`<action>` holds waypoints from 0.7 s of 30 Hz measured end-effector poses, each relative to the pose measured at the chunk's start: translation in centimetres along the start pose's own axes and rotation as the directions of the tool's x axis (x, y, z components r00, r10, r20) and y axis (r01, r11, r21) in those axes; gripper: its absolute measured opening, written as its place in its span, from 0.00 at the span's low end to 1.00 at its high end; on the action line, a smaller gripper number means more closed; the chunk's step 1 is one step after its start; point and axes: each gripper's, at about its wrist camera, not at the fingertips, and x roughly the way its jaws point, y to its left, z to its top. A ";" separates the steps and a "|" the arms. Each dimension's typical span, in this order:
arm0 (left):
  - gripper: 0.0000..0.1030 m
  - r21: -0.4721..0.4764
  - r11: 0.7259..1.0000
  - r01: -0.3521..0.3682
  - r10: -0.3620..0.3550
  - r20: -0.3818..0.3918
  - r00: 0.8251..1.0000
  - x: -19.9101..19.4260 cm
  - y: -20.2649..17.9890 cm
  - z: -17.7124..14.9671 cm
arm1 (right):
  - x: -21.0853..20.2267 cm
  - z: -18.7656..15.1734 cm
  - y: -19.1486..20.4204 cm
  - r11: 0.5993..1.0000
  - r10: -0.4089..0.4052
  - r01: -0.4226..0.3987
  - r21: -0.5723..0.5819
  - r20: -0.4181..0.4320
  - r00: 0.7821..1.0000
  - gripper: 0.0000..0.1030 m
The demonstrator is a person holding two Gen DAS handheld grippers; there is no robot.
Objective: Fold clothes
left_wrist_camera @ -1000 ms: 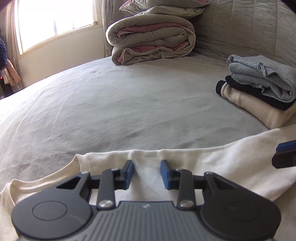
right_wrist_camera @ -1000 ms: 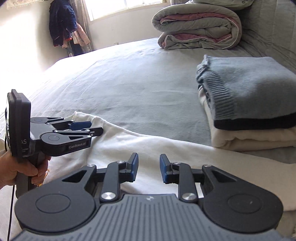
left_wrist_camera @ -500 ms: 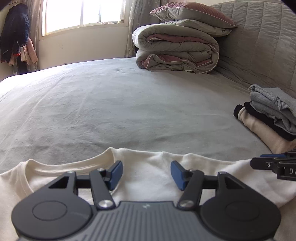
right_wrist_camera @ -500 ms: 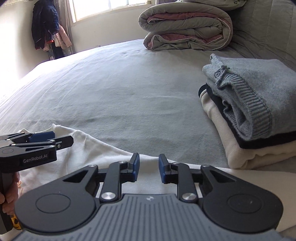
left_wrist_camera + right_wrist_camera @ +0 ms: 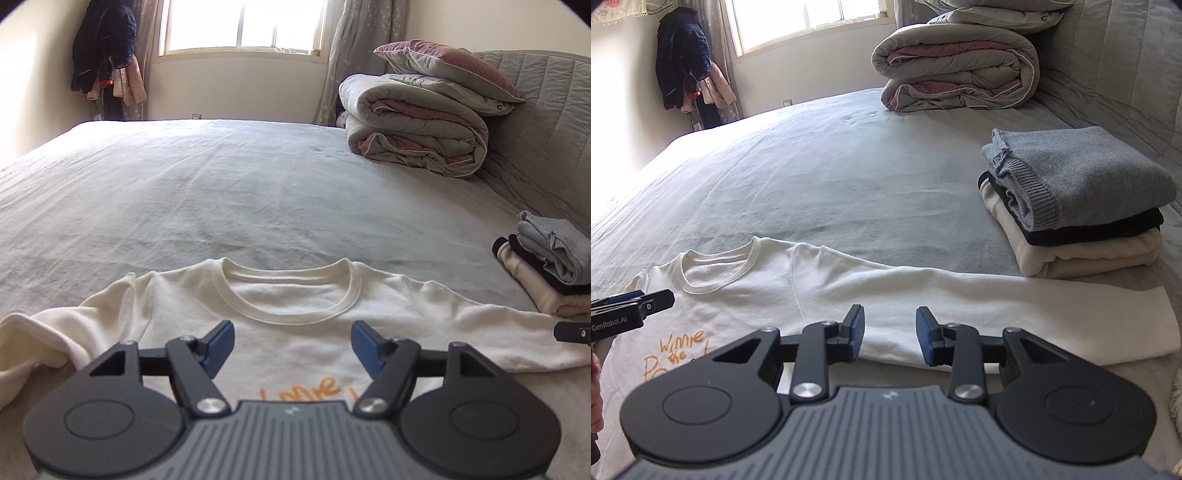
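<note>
Two claws hang above one cream sweatshirt (image 5: 295, 314) that lies face up and spread flat on the grey bed (image 5: 221, 192), and neither has hold of it. From the left wrist view, the left claw (image 5: 291, 345) sits just on the near side of the round collar (image 5: 288, 295), its blue pads wide apart and opening, with only the chest cloth and the top of the orange lettering (image 5: 314, 391) seen between them, nothing pinched. Left of the collar one sleeve lies crumpled; right of it the other sleeve runs out straight toward the pile of folded clothes (image 5: 546, 266), where the tip of the other claw shows at the frame edge. From the right wrist view, the right claw (image 5: 890, 334) hovers well to the right of the collar (image 5: 720, 266), over the lower edge of the long sleeve (image 5: 997, 314), jaws partly apart and opening, pads clear of the fabric. The pile of folded clothes (image 5: 1078, 206) stands just beyond that sleeve, and the left claw (image 5: 631, 306) shows near the collar's left side. The step now appears to be the first fold, so it would pay to straighten the crumpled sleeve first, then pinch each sleeve near the shoulder seam and at the cuff, taking only that layer, and lay it across the chest below the collar, keeping edges parallel and clear of the finished pile.
</note>
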 end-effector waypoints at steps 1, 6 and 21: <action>0.72 -0.014 1.000 -0.016 0.016 0.000 1.000 -0.7 0.7 0.0 | -0.5 -0.1 0.3 1.000 0.002 -0.002 0.000 0.003 1.000 0.38; 0.79 -0.064 0.994 -0.088 0.088 -0.007 0.996 -3.3 4.1 -0.2 | -2.6 -0.9 2.3 1.000 0.012 -0.012 -0.013 0.012 1.000 0.42; 0.96 -0.090 0.968 -0.235 0.229 -0.070 0.971 -7.3 10.8 -1.6 | -5.3 -3.1 8.3 0.997 0.040 -0.038 -0.060 0.035 0.999 0.64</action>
